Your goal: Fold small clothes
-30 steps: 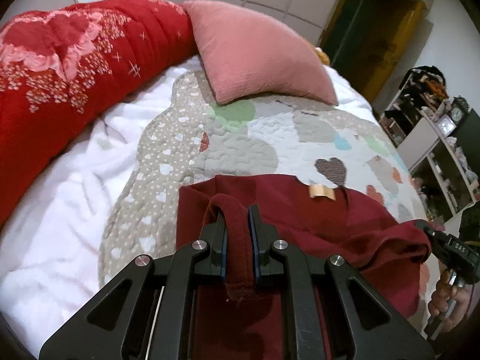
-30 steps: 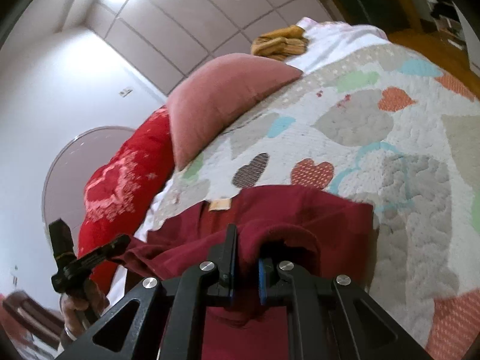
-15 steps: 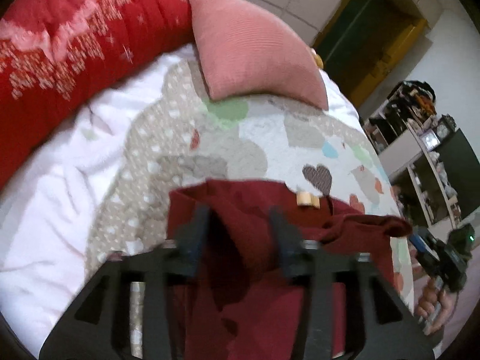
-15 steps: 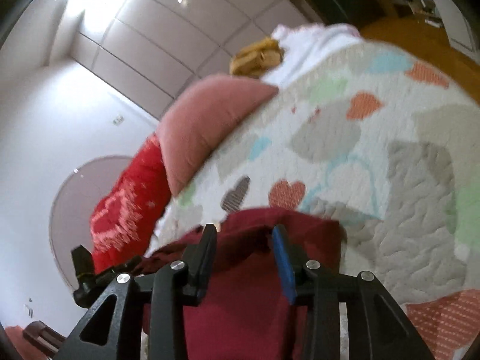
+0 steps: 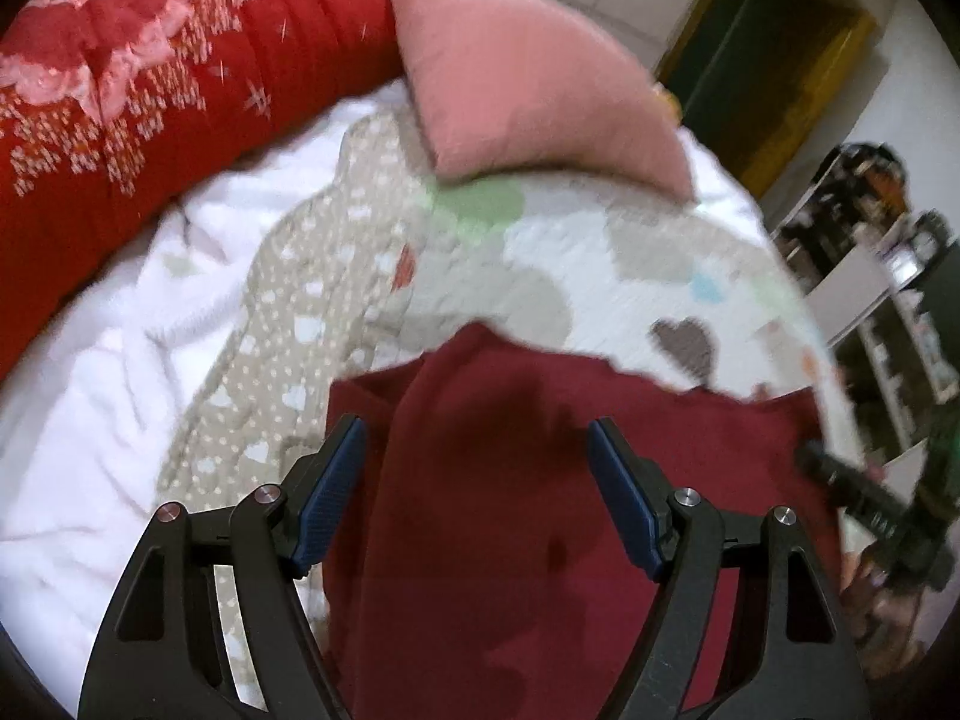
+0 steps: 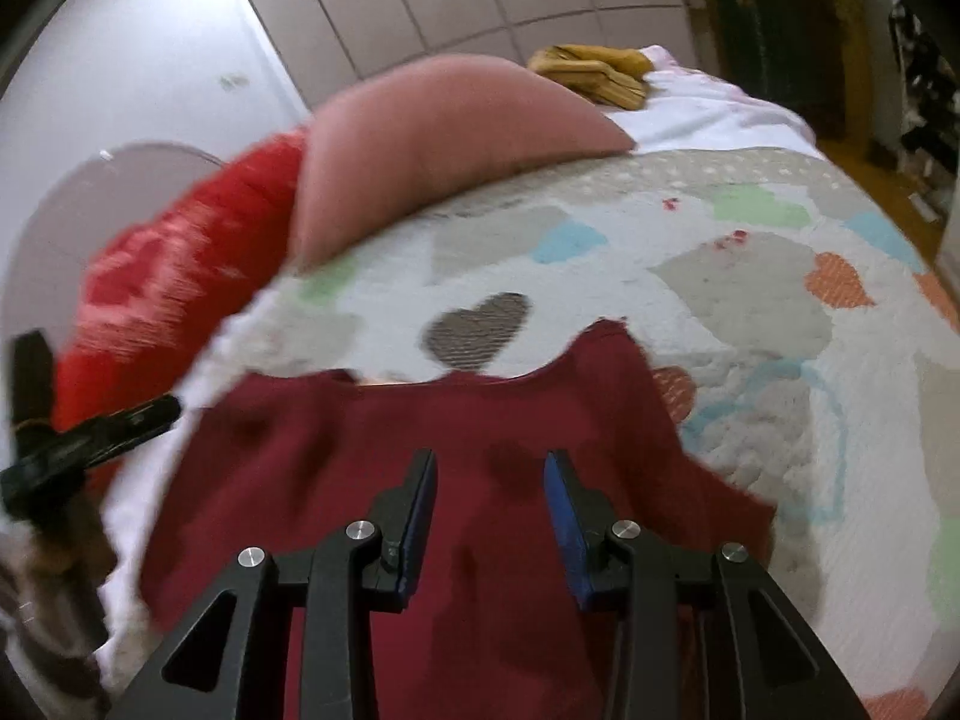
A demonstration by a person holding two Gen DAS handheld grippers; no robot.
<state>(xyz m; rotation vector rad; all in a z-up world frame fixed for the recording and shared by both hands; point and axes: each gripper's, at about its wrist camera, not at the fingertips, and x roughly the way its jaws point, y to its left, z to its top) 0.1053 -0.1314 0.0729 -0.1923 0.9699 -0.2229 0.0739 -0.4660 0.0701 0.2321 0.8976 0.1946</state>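
Observation:
A small dark red garment [image 5: 510, 480] lies folded on the heart-patterned quilt [image 5: 600, 252]. My left gripper [image 5: 477, 450] hangs just above its left part with the jaws opening wide; the cloth lies below them and the pads do not press it. My right gripper [image 6: 489, 480] is open over the garment [image 6: 420, 450] near its right side, gripping nothing. The right gripper [image 5: 864, 498] also shows at the right edge of the left wrist view, and the left gripper [image 6: 90, 438] at the left edge of the right wrist view.
A pink cushion [image 5: 528, 84] and a red quilted blanket [image 5: 120, 120] lie at the bed's head. A white fleece blanket [image 5: 90, 390] lies left of the quilt. A yellow object [image 6: 594, 72] sits at the far corner. Shelves [image 5: 888, 300] stand to the right.
Both grippers have let go of the red garment and opened. The raised fold has dropped flat onto the quilt. The right gripper has swung sideways over the cloth.

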